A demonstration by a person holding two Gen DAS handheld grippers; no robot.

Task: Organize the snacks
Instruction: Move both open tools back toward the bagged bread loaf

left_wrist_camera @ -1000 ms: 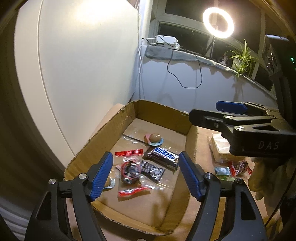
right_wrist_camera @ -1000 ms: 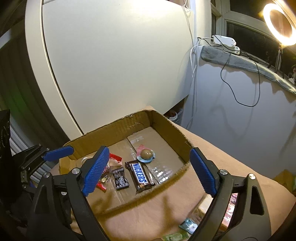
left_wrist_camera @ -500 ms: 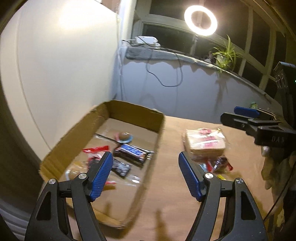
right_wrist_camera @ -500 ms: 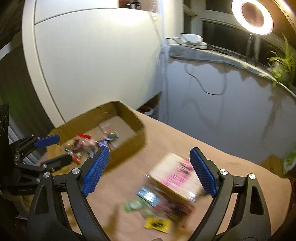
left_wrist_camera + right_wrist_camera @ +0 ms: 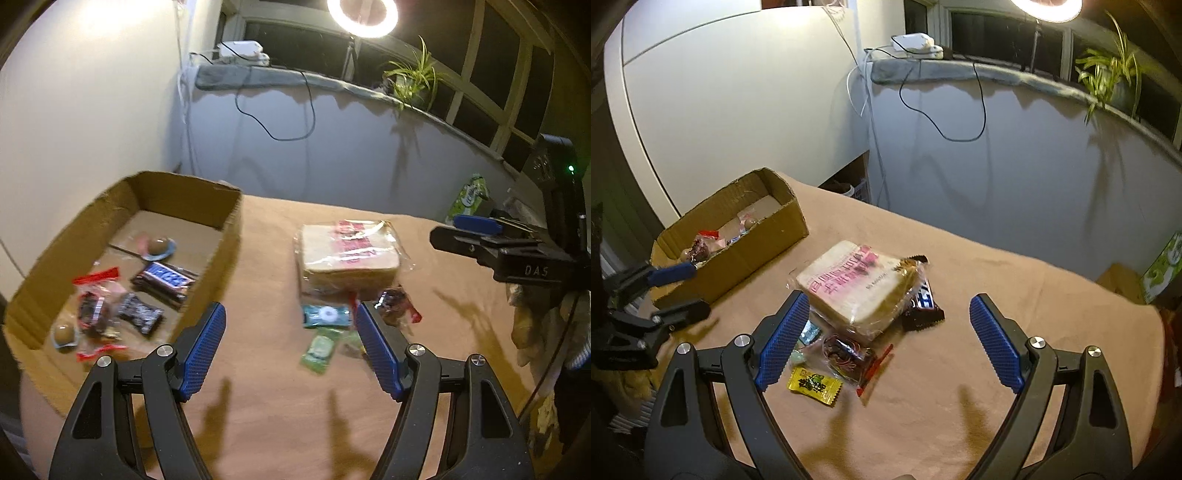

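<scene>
A cardboard box [image 5: 231, 236] [image 5: 757, 251] on the left holds a Snickers bar [image 5: 164, 278], a chocolate ball [image 5: 159, 245] and several small packets. To its right lies a wrapped bread pack [image 5: 347, 254] [image 5: 857, 288]. Around it are a teal packet [image 5: 325, 315], a green packet [image 5: 319, 347], a dark red packet [image 5: 846, 354], a yellow candy [image 5: 814, 384] and a second Snickers bar [image 5: 923, 299]. My left gripper [image 5: 290, 314] [image 5: 679, 291] hovers open over the cloth between box and pile. My right gripper [image 5: 889, 301] [image 5: 447, 230] stands open above the pile, holding nothing.
A tan cloth [image 5: 960, 369] covers the table. A green carton [image 5: 469, 195] stands at the far right edge. A white panel rises behind the box; a ledge with a cable, a plant [image 5: 1108, 74] and a ring light runs along the back.
Both views have swung right, from over the box to the loose pile by the bread. Both grippers stayed open with nothing in them.
</scene>
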